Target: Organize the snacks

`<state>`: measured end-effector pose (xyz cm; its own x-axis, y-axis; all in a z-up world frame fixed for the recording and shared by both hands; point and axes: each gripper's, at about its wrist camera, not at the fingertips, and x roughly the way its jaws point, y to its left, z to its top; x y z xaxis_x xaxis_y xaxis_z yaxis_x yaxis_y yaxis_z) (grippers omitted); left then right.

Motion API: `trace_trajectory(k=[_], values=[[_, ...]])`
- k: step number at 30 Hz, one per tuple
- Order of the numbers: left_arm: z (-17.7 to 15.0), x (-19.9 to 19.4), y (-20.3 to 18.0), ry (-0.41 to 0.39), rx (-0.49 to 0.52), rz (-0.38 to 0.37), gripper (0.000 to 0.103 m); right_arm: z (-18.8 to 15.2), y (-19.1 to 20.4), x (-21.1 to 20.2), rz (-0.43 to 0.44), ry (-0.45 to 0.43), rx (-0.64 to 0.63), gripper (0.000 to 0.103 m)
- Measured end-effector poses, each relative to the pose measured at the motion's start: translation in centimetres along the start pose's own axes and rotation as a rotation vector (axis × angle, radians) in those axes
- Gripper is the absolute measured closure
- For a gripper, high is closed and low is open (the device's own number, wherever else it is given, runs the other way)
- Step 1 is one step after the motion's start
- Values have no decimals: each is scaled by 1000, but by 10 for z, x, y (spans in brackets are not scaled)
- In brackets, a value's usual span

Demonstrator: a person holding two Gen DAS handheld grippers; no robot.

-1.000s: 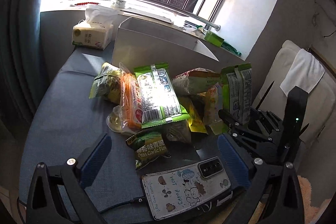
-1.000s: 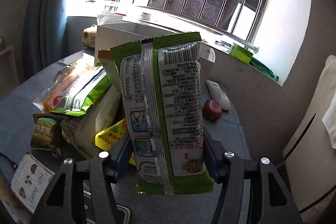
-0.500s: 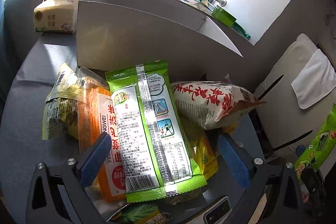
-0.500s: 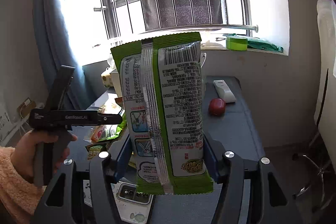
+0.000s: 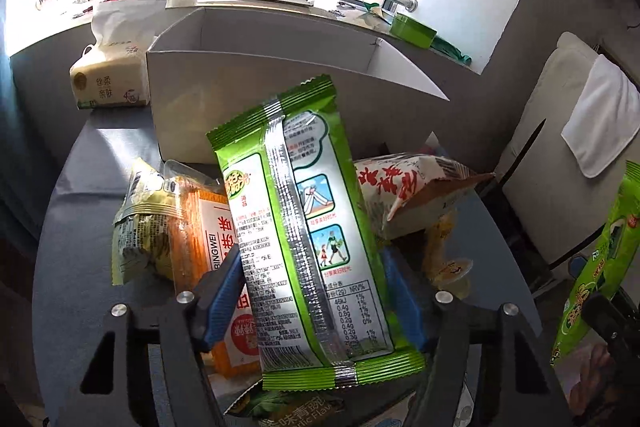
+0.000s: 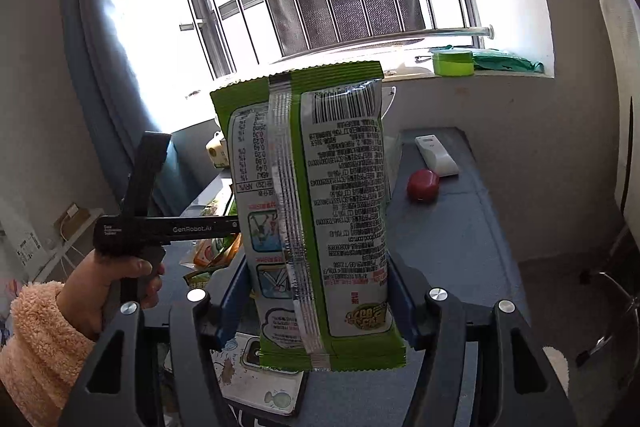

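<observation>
My left gripper (image 5: 310, 301) is shut on a green snack packet (image 5: 304, 227), lifted off the snack pile and tilted towards the open white box (image 5: 224, 107). Beneath it lie an orange packet (image 5: 208, 239), a yellow-green packet (image 5: 140, 223) and a white packet with red characters (image 5: 404, 191). My right gripper (image 6: 320, 307) is shut on a second green snack packet (image 6: 316, 211), held upright in the air over the table; it also shows at the right edge of the left wrist view (image 5: 600, 267).
A tissue pack (image 5: 110, 79) stands left of the box. A phone in a cartoon case (image 6: 260, 375) lies at the table's near edge. A red round object (image 6: 423, 185) and a white remote (image 6: 436, 155) lie on the blue table (image 6: 460, 247). A white chair (image 5: 568, 147) stands at the right.
My left gripper has closed on the green packet atop the pile and lifted it. My right gripper has held its green packet up and swung a little.
</observation>
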<state>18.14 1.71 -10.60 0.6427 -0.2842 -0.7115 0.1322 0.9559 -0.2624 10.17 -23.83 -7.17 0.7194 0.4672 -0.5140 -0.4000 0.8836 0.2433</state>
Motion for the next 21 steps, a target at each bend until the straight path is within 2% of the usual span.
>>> trace_trajectory(k=[4, 7, 10, 12, 14, 16, 18, 21], values=[[12, -39, 5, -101, 37, 2, 31, 8, 1, 7, 26, 4, -6, 37], [38, -56, 10, -160, 74, -7, 31, 29, -2, 20, 54, 7, -7, 37], [79, -59, 14, -206, 120, 8, 31, 66, -13, 46, 116, 1, 4, 36], [112, -50, 20, -211, 110, -14, 31, 96, -19, 74, 132, 19, 25, 36], [145, -37, 24, -220, 130, -5, 31, 127, -23, 105, 147, 38, 56, 36], [176, -18, 22, -215, 167, 5, 31, 157, -26, 139, 117, 71, 82, 36], [197, 3, 23, -191, 185, 43, 31, 180, -30, 167, 111, 96, 107, 36], [213, 33, 28, -143, 169, 40, 30, 204, -39, 202, 100, 140, 150, 36]])
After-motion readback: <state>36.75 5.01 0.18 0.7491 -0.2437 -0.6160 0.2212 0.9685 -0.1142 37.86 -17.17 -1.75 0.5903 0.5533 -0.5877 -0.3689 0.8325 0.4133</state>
